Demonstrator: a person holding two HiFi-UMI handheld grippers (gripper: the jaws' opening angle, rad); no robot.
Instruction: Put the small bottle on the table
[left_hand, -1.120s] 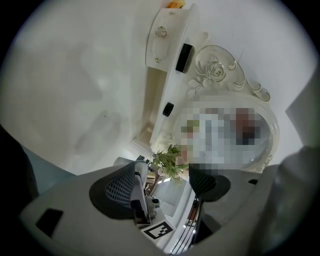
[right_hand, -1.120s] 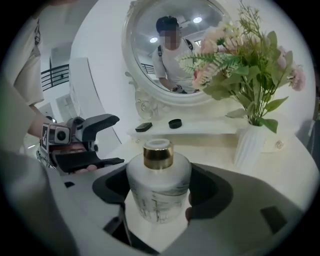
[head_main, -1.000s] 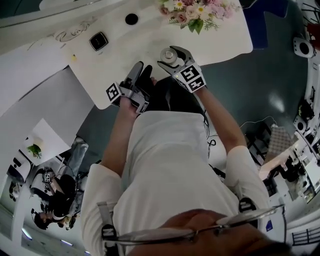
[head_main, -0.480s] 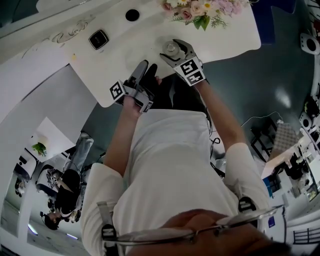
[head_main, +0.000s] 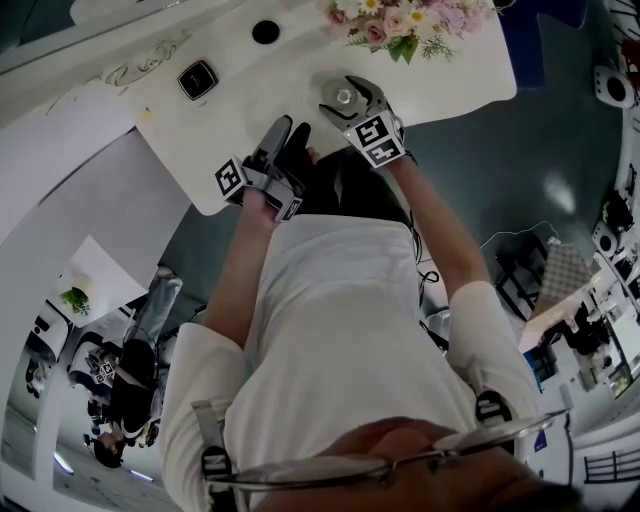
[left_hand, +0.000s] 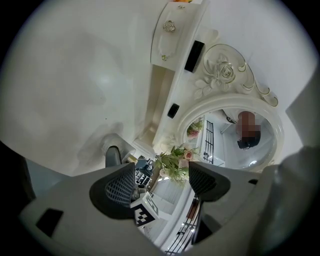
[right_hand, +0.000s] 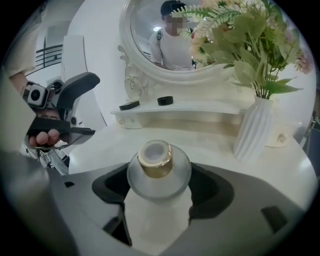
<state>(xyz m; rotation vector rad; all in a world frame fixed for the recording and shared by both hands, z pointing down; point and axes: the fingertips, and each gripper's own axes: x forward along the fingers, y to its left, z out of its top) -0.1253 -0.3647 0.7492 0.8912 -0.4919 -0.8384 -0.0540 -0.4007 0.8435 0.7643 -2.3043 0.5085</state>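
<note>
The small bottle (right_hand: 158, 172) is frosted glass with a gold neck and an open top. My right gripper (right_hand: 160, 189) is shut on its round body, one dark jaw on each side. In the head view the small bottle (head_main: 343, 97) and my right gripper (head_main: 352, 92) are over the white table (head_main: 450, 75), near its front edge. I cannot tell whether the bottle's base touches the top. My left gripper (head_main: 285, 140) hangs at the table's front edge, to the left of the bottle. My left gripper (left_hand: 162, 184) is open, tilted upward, with nothing between its jaws.
A ribbed white vase (right_hand: 255, 127) with flowers (head_main: 400, 20) stands to the right, behind the bottle. An ornate mirror (right_hand: 165, 35) rises behind a low shelf (right_hand: 180, 112) that carries two small black items. A black square object (head_main: 197, 79) lies at the table's left.
The right gripper with the bottle has shifted slightly farther over the table. The left gripper has hardly moved.
</note>
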